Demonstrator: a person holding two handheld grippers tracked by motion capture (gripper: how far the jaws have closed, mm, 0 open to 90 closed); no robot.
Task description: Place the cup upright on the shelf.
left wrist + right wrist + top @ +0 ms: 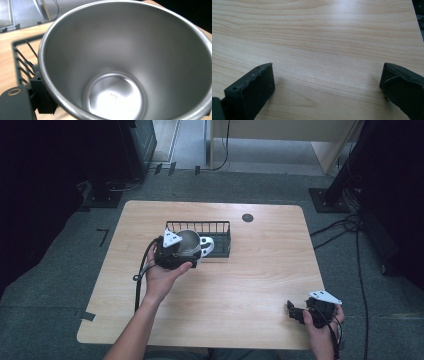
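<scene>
Item one: steel cup, clamped at its rim in my left gripper, held at the black wire basket. Item two: my right gripper, jaws spread wide, holding nothing, over the table near its front right corner.

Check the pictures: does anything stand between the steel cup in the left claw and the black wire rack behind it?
Nothing visible blocks it. The left claw holds the steel cup by its rim at the near edge of the black wire rack. A white object lies inside the rack, just right of the cup.
</scene>
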